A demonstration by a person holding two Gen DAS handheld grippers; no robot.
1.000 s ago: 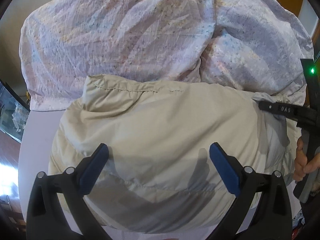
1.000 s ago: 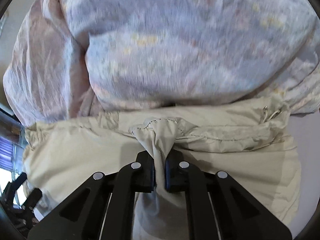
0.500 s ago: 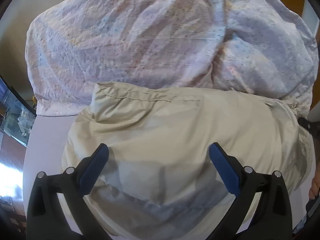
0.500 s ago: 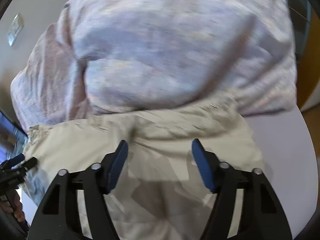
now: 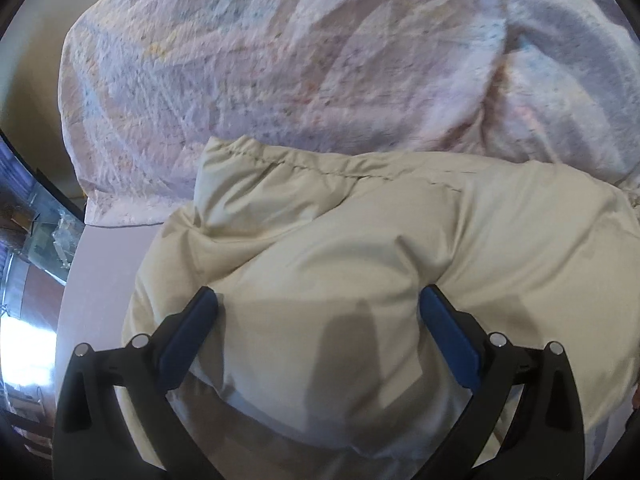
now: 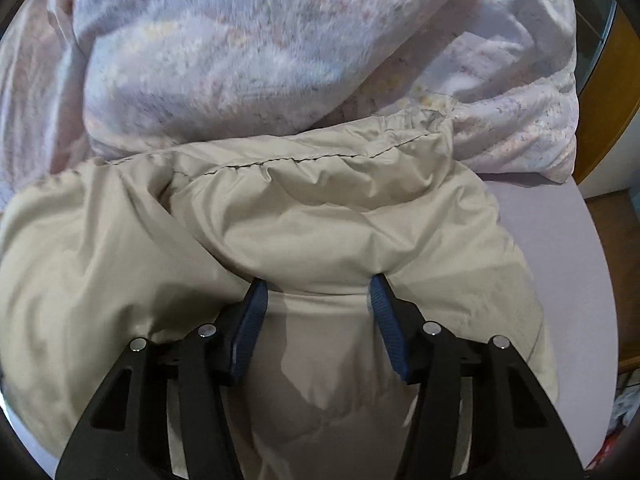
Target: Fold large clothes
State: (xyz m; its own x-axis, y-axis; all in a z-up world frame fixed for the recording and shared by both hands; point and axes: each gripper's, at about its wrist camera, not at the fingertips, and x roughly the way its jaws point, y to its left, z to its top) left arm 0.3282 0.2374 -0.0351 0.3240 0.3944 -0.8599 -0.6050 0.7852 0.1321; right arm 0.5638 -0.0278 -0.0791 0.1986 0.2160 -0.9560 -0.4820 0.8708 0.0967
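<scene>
Blue-padded, our right gripper (image 6: 316,292) has just been narrowing its half-parted jaws, tips pressed into the beige puffer jacket (image 6: 312,224); our left gripper (image 5: 318,312) hangs wide, empty. Jacket lies on the table (image 6: 548,224) against a floral quilt (image 6: 240,40). Soft, light, slippery, we judge: pinch the stitched hem.
</scene>
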